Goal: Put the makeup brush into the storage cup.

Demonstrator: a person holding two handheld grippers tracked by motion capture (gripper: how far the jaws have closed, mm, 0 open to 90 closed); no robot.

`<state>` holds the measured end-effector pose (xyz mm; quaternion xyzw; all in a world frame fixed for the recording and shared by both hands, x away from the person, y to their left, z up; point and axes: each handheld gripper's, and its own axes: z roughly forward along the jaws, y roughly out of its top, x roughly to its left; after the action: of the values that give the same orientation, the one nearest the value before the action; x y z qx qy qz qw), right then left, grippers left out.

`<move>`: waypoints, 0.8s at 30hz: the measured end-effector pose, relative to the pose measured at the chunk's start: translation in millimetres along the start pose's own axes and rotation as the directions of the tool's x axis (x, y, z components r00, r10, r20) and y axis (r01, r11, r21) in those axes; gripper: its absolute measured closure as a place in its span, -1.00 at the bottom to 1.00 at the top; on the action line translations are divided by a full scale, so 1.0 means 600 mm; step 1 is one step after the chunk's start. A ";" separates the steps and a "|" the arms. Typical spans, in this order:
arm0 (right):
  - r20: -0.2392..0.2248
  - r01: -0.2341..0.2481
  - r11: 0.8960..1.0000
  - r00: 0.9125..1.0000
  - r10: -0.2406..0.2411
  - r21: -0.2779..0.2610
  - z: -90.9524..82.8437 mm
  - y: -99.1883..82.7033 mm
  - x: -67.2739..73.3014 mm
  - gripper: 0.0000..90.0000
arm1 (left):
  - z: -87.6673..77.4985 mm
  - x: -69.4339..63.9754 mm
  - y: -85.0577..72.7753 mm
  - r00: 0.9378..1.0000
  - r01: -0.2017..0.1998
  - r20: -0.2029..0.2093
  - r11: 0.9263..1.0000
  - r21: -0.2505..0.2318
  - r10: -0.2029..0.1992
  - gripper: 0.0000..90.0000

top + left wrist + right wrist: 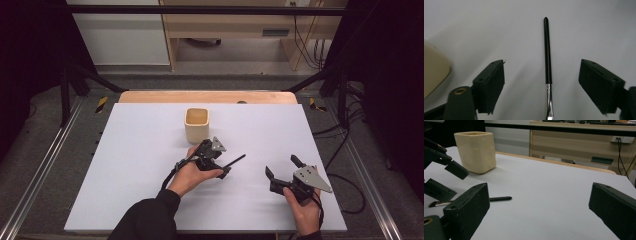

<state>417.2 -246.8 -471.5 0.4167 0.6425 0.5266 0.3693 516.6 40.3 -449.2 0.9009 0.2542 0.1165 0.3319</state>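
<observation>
The left gripper (541, 82) is spread astride a slim brush (547, 50), its glossy black handle and metal ferrule untouched on the matte white bench (150, 165). Just beyond stands a squarish cream cup (196, 125). The right gripper (282, 167), near right, is held wide apart.

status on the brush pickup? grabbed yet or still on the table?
Done: the left gripper is placed over the brush, its jaws either side of the handle. In hand: nothing is gripped yet; the jaws stand apart from the brush, which lies flat on the white table. Left: closing on it and lifting, perhaps toward the cream cup. The right gripper waits open, holding nothing.
</observation>
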 end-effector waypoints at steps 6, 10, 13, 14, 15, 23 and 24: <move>-0.003 0.003 1.000 1.000 -0.003 0.006 0.001 0.000 0.002 -0.91 | 0.002 -0.002 -0.002 1.000 0.005 -0.012 1.000 0.021 -0.005 -0.18; -0.005 0.007 1.000 1.000 -0.007 0.006 0.002 0.000 0.004 -0.91 | 0.004 -0.001 -0.002 1.000 0.013 -0.012 0.999 0.038 -0.013 -0.03; -0.006 0.008 1.000 1.000 -0.008 0.007 0.002 -0.001 0.003 -0.91 | 0.006 -0.002 -0.002 1.000 0.024 -0.010 0.999 0.036 -0.024 0.10; -0.006 0.006 1.000 1.000 -0.006 0.009 0.002 -0.001 0.003 -0.91 | 0.007 -0.002 -0.002 1.000 0.027 -0.009 0.999 0.037 -0.027 0.13; -0.006 0.006 1.000 1.000 -0.006 0.009 0.003 -0.001 0.003 -0.91 | 0.008 -0.003 -0.002 1.000 0.030 -0.008 0.999 0.041 -0.029 0.14; -0.010 0.009 1.000 1.000 -0.009 0.011 0.003 -0.001 0.004 -0.90 | 0.015 -0.005 -0.005 0.998 0.059 -0.002 0.996 0.061 -0.059 0.34; -0.009 0.009 1.000 1.000 -0.009 0.010 0.003 -0.001 0.004 -0.90 | 0.015 -0.005 -0.005 0.998 0.059 -0.003 0.996 0.063 -0.059 0.36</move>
<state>417.9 -243.8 -472.5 0.4133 0.6487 0.5234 0.3666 516.4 35.6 -458.0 0.9030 0.2845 0.0990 0.3064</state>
